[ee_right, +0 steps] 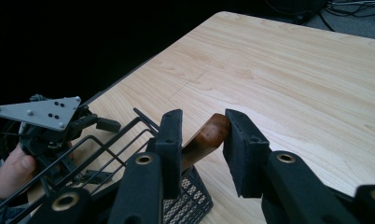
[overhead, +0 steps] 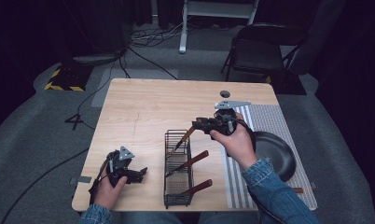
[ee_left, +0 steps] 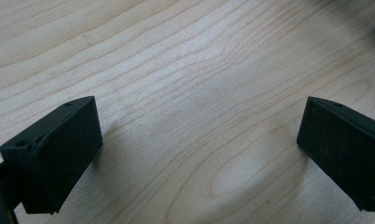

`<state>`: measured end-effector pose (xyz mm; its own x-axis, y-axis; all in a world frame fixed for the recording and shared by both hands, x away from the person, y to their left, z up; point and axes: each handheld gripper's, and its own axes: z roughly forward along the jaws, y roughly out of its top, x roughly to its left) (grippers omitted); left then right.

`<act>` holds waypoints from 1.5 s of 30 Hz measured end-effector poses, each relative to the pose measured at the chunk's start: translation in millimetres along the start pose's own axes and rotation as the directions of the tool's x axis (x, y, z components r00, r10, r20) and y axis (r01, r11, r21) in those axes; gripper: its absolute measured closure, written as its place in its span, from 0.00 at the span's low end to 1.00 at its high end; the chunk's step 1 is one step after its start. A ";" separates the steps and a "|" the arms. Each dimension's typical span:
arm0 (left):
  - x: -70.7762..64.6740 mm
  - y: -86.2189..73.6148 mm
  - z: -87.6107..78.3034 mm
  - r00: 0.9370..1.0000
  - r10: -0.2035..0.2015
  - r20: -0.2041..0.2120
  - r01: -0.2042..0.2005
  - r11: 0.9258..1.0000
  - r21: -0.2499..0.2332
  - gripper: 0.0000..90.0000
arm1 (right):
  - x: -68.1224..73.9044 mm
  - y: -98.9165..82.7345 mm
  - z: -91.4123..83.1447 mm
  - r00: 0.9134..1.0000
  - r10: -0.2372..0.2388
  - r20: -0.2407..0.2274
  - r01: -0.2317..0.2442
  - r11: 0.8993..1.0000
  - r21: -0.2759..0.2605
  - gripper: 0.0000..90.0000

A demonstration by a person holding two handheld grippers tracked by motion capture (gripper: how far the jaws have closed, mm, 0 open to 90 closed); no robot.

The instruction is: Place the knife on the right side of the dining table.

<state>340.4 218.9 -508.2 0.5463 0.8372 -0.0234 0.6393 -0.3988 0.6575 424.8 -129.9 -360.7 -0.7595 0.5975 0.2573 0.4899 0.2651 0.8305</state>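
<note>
Where right claw (ee_right: 202, 140) meets wire basket (overhead: 177, 168), jaws flank brown wooden handle (ee_right: 209, 134) of utensil standing in far compartment; gap visible at one pad, firm grip cannot be told. Utensil head hidden in mesh. Left claw (ee_left: 199, 154) wide open, empty, low over bare bench (ee_left: 199, 60). Dark pan (overhead: 274, 151) partly behind right forearm.

On the light wooden table (overhead: 143, 107) stands one black wire basket (overhead: 178, 170), and three brown wooden-handled utensils (overhead: 190, 162) rest in it. One grey striped mat (overhead: 274, 121) lies at the table's right side with one dark round pan (overhead: 274, 151) on it. Two black handheld grippers are in play, the left one (overhead: 140, 173) and the right one (overhead: 198, 124). One black folding chair (overhead: 262, 49) stands beyond the table.
</note>
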 end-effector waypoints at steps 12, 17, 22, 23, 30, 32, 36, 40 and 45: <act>0.0 0.0 -0.1 1.000 0.001 -0.001 -0.001 1.000 0.001 0.00 | 2.5 2.6 -6.0 0.999 0.002 -0.049 -0.002 1.000 -0.017 0.84; 0.0 0.0 -0.1 1.000 0.000 -0.001 0.000 1.000 0.001 0.00 | 5.8 5.6 -8.0 0.995 0.023 -0.096 -0.026 0.999 -0.026 0.88; -0.1 0.0 -0.1 1.000 0.000 -0.001 0.000 1.000 0.001 0.00 | 12.0 10.9 -12.4 0.996 -0.001 -0.090 -0.004 0.998 -0.056 0.90; -0.1 0.0 -0.1 1.000 0.000 -0.001 0.000 1.000 0.001 0.00 | 12.0 10.9 -12.4 0.996 -0.001 -0.090 -0.004 0.998 -0.056 0.90; -0.1 0.0 0.0 1.000 0.000 -0.001 0.000 1.000 0.000 0.00 | 16.0 19.7 -22.7 0.997 -0.011 -0.073 0.005 0.997 -0.079 0.90; -0.1 0.0 0.0 1.000 -0.001 -0.001 0.001 1.000 0.000 0.00 | 17.0 23.3 -27.3 0.997 -0.013 -0.071 0.007 0.997 -0.083 0.90; -0.1 0.0 0.0 1.000 0.000 -0.001 0.000 1.000 0.000 0.00 | 18.5 30.7 -37.6 0.997 -0.012 -0.072 0.006 0.996 -0.088 0.90; -0.1 0.0 0.0 1.000 0.000 -0.001 0.000 1.000 0.000 0.00 | 18.2 38.2 -49.4 0.997 -0.010 -0.070 0.003 0.994 -0.106 0.90; 0.0 0.0 -0.1 1.000 0.001 -0.001 -0.001 1.000 0.000 0.00 | 18.4 43.9 -60.9 0.998 -0.006 -0.068 -0.002 0.993 -0.120 0.90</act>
<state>340.4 218.8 -508.1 0.5462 0.8374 -0.0224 0.6392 -0.3994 0.6572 406.3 -153.3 -289.4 -0.7897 0.5430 0.2853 0.4369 0.1713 0.8831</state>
